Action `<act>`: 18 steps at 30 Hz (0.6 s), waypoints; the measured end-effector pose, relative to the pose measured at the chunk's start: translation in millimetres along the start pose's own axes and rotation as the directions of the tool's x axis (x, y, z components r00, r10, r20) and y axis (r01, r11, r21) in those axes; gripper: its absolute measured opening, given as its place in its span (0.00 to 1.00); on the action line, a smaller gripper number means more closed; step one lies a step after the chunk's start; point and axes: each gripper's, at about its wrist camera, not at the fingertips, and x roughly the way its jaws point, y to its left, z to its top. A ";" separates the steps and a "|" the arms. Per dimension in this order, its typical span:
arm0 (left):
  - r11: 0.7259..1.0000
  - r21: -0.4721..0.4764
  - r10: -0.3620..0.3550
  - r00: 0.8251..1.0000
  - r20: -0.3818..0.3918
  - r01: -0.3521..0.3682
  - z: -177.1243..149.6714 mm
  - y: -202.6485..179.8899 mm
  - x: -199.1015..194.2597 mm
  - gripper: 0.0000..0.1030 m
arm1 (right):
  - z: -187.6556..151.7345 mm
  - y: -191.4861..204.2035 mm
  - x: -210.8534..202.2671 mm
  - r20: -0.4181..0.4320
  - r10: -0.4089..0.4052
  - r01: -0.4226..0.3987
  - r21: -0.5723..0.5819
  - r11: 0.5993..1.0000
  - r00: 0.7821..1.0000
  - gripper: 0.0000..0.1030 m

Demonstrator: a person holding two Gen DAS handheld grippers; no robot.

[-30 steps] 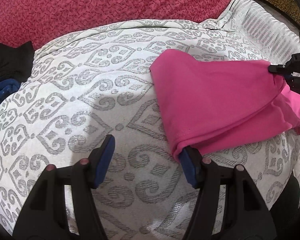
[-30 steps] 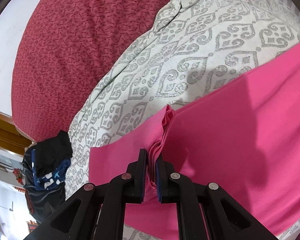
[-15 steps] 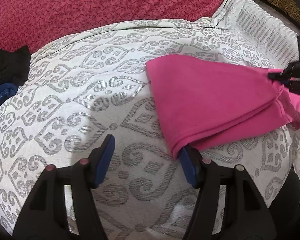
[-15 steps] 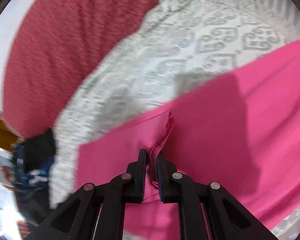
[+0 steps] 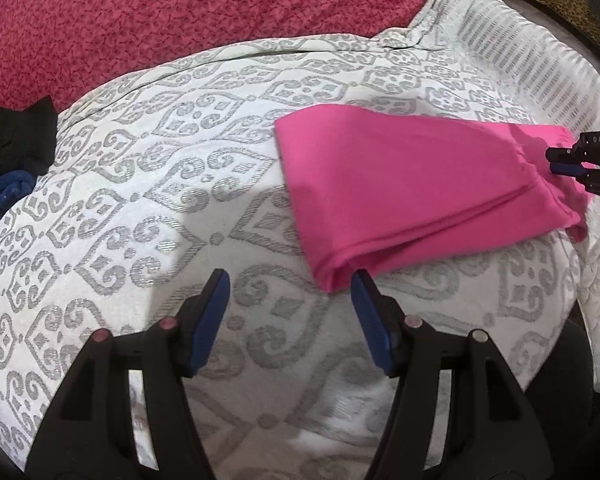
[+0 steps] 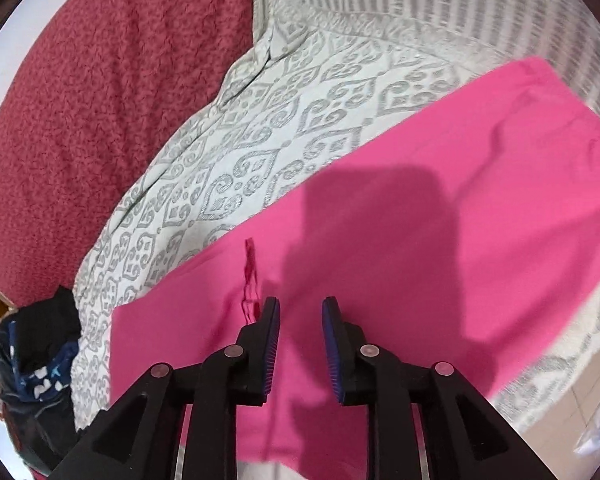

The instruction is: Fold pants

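Folded pants [image 5: 412, 184] lie on the bedspread [image 5: 172, 184], dark clothes [image 5: 12, 148] far left.

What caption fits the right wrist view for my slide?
Right gripper, fingers just opening, above the folded pink pants on the patterned bedspread.

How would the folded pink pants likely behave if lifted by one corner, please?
The pink pants would probably flop and unfold, since the stacked layers lie loose. They look thin, so likely light. Pushed, they would probably bunch on the textured bedspread.
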 end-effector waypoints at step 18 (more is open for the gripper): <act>0.952 0.283 -0.124 0.992 0.003 0.118 81.9 -143.5 31.8 0.62 | -23.2 6.2 -9.1 0.003 0.229 -0.227 -0.130 0.965 0.973 0.22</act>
